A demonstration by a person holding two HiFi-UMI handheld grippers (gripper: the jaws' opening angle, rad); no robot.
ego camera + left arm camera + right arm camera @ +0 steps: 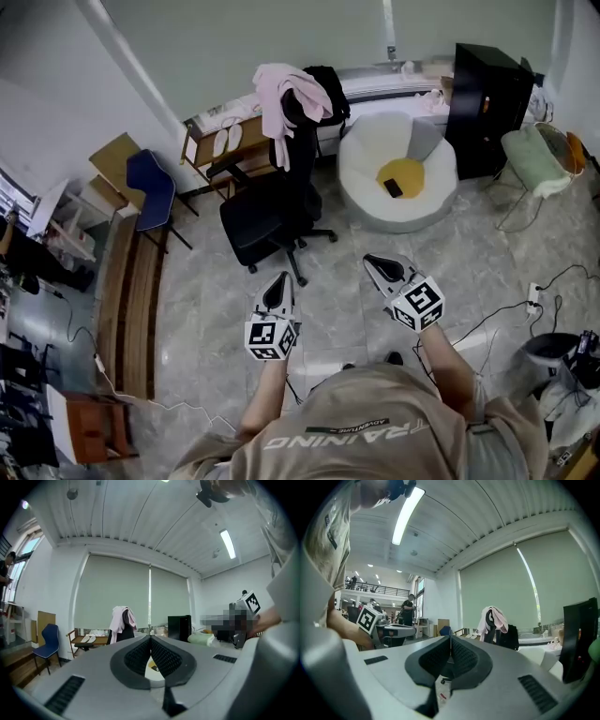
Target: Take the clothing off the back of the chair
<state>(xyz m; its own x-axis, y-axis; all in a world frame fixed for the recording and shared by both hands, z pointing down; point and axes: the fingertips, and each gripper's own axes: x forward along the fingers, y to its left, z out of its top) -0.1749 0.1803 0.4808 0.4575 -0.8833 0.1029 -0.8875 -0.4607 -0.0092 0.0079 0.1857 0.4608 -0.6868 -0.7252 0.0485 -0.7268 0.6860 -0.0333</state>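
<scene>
Pink clothing (284,91) draped over chair (267,217) back, long axis vertical.

- Beige short-sleeved shirt (375,412), pale lettering across its back.
- Left gripper (282,278), right gripper (371,261): grey shells, black ribbed pads (139,656).
- 1 black-and-white marker cube (270,338) on each.

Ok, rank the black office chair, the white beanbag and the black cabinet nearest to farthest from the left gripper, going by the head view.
From the left gripper:
1. black office chair, just ahead.
2. white beanbag, ahead to the right.
3. black cabinet, far right, by the wall.
</scene>
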